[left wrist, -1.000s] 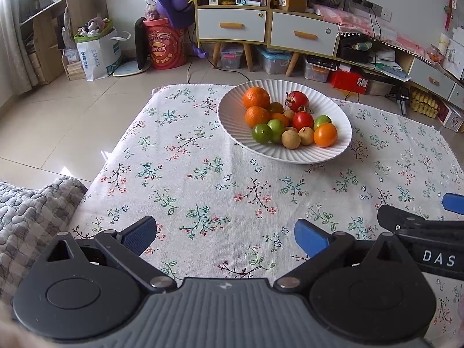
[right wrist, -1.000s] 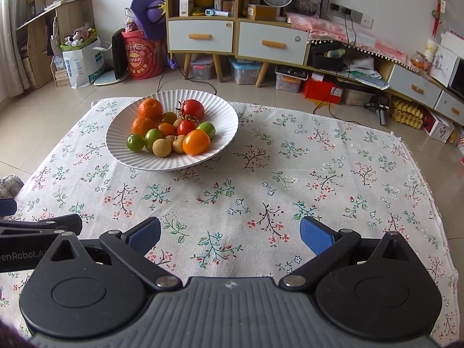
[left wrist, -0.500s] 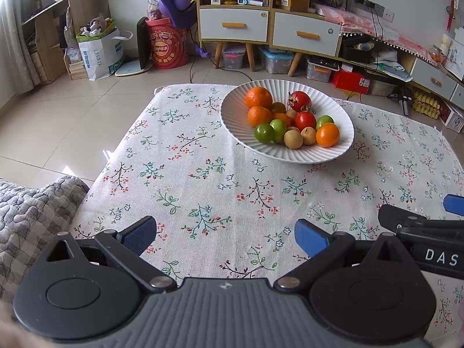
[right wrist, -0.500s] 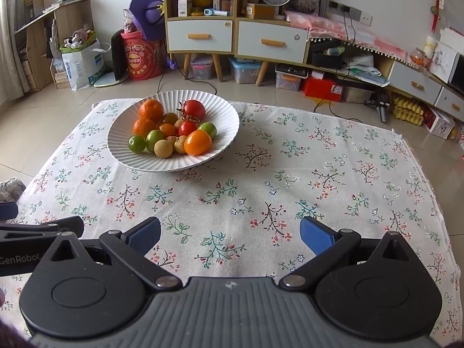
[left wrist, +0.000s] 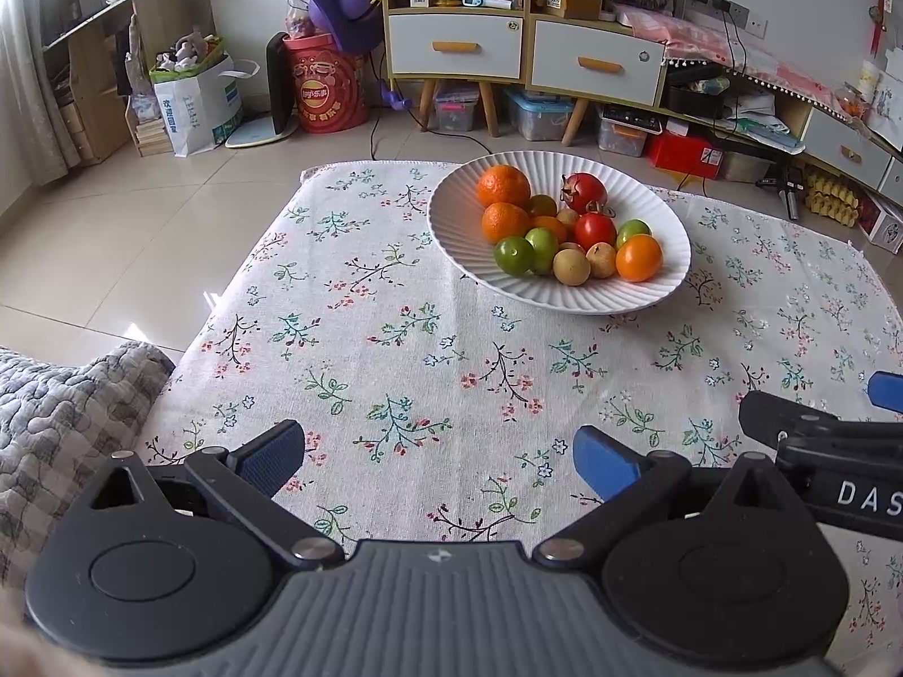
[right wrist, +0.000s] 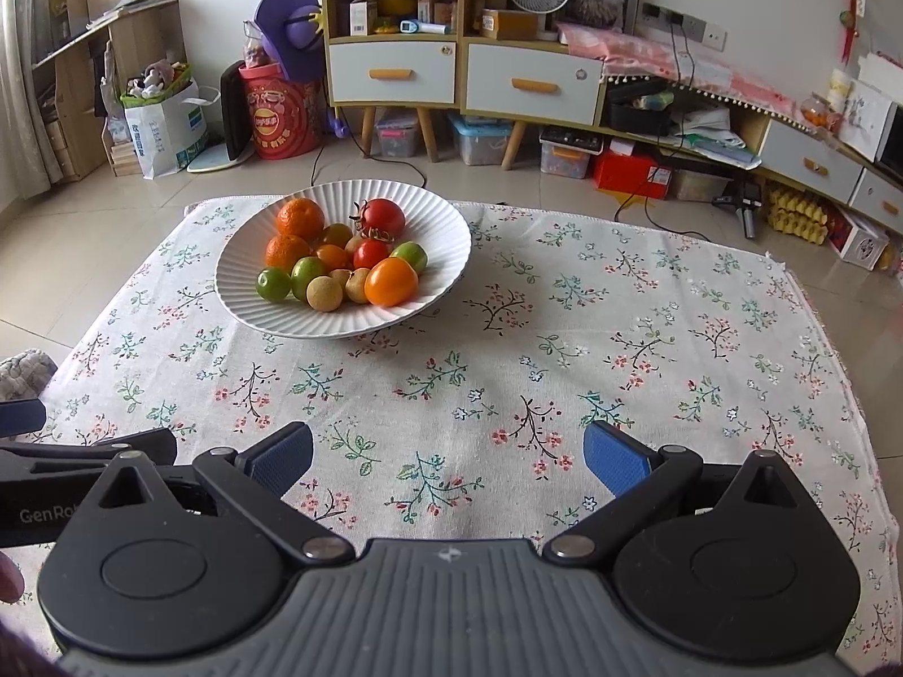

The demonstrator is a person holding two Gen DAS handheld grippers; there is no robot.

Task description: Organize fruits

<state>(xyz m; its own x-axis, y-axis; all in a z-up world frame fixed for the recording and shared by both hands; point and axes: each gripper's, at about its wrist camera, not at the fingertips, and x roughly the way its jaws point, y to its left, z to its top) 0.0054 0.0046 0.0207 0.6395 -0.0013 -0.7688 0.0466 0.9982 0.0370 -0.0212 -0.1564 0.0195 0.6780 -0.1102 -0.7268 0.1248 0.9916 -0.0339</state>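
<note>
Against the frames of a second ago, both views have crept slightly nearer the room's far side: in the left wrist view the bowl [left wrist: 559, 293] sits a touch further right and lower in frame than before, and in the right wrist view it has slid a little right. Nothing on the cloth [left wrist: 395, 350] has shifted, and both tools hold the same spread as before.

The floral cloth fills the middle of each view. The white ribbed bowl stands on it, upper right of centre in the left wrist view, upper left of centre in the right wrist view [right wrist: 451, 237]. All the fruit lies inside the bowl, heaped together and touching: two oranges [left wrist: 504, 186] at the far left side, a pomegranate [left wrist: 584, 192] at the back, a red tomato [left wrist: 594, 229] in the middle, an orange tomato [left wrist: 638, 258] at the near right, green limes [left wrist: 514, 255] at the near left, and small tan longans [left wrist: 571, 267] at the front.

The left gripper [left wrist: 440, 454] is at the bottom of its frame, released, blue pads wide apart over bare cloth, grasping nothing. The right gripper [right wrist: 448, 454] is likewise spread and empty, well short of the bowl. Each tool's side shows at the other view's lower edge.
</note>
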